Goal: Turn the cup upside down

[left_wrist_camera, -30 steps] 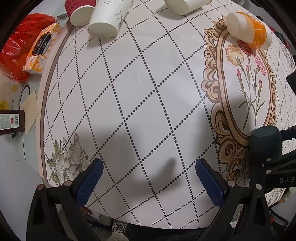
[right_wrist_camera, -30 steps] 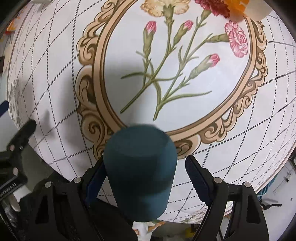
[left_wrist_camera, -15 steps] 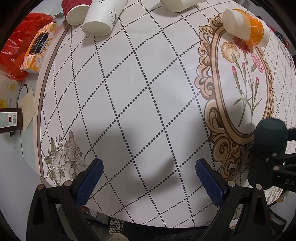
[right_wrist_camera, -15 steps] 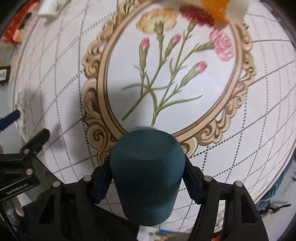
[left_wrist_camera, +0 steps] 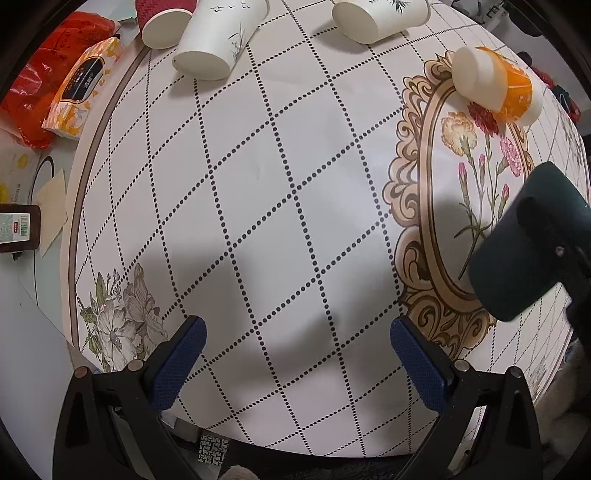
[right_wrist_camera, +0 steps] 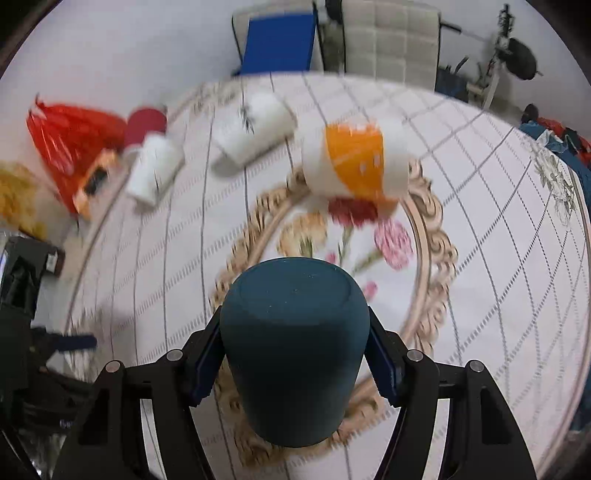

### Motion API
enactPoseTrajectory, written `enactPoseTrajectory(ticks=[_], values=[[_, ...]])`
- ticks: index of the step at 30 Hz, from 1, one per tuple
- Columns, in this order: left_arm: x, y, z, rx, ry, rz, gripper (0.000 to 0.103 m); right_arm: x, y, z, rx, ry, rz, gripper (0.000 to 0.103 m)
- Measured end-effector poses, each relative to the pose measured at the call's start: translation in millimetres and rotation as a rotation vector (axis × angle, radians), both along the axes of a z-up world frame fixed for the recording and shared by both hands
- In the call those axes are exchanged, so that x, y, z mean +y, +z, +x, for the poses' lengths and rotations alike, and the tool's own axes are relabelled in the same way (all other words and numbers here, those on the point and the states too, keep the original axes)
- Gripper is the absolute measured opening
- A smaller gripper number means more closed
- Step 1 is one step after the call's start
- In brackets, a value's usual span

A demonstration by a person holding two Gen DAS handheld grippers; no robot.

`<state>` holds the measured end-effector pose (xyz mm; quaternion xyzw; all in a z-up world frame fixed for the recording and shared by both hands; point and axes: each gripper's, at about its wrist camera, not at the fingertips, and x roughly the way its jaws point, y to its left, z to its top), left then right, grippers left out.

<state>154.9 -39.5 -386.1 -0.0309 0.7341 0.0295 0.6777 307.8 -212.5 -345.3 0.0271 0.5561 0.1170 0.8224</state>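
Note:
A dark teal cup (right_wrist_camera: pixel 293 347) sits between the blue pads of my right gripper (right_wrist_camera: pixel 295 358), which is shut on it and holds it above the table with its closed base toward the camera. In the left wrist view the cup (left_wrist_camera: pixel 517 251) shows at the right edge, tilted, over the flower medallion, with the right gripper clamped on it. My left gripper (left_wrist_camera: pixel 297 363) is open and empty above the table's near edge.
The round table (left_wrist_camera: pixel 295 184) has a dotted-lattice cloth. An orange and white cup (left_wrist_camera: pixel 495 86) lies on its side at the medallion's far end. Two white paper cups (left_wrist_camera: pixel 218 40) (left_wrist_camera: pixel 380 16) and a red cup (left_wrist_camera: pixel 159 22) lie at the back. A tissue pack (left_wrist_camera: pixel 81 88) and red bag (left_wrist_camera: pixel 26 92) are back left.
My right gripper has closed on the teal cup, lifted it off the table and tilted up, so the far room now shows. My left gripper stayed open and shifted only slightly.

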Motion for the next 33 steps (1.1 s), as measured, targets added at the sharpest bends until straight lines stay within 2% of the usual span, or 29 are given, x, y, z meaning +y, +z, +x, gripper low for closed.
enactPoseTrajectory(ticks=[6, 10, 20, 22, 28, 33], values=[[1.5, 5.1, 0.5, -0.008, -0.009, 0.006, 0.102, 10.3, -7.3, -25.0, -0.135, 0.019, -0.019, 0.071], [-3.7, 3.5, -9.7, -0.006, -0.010, 0.012, 0.102, 11.6, -7.9, -42.0, -0.148, 0.060, -0.044, 0.071], [-4.6, 4.2, -17.6, -0.020, -0.012, 0.031, 0.102, 14.1, -11.5, -61.5, -0.092, 0.108, -0.087, 0.071], [-5.4, 5.3, -19.7, -0.024, -0.012, 0.035, 0.102, 12.3, -11.9, -61.5, -0.065, 0.101, -0.091, 0.076], [-15.9, 20.7, -26.2, -0.056, -0.039, 0.059, 0.102, -2.4, 3.1, -67.6, 0.016, 0.030, -0.083, 0.091], [-21.6, 45.2, -37.8, -0.111, -0.099, 0.065, 0.102, -20.3, 34.3, -90.9, 0.059, -0.082, -0.096, 0.093]])
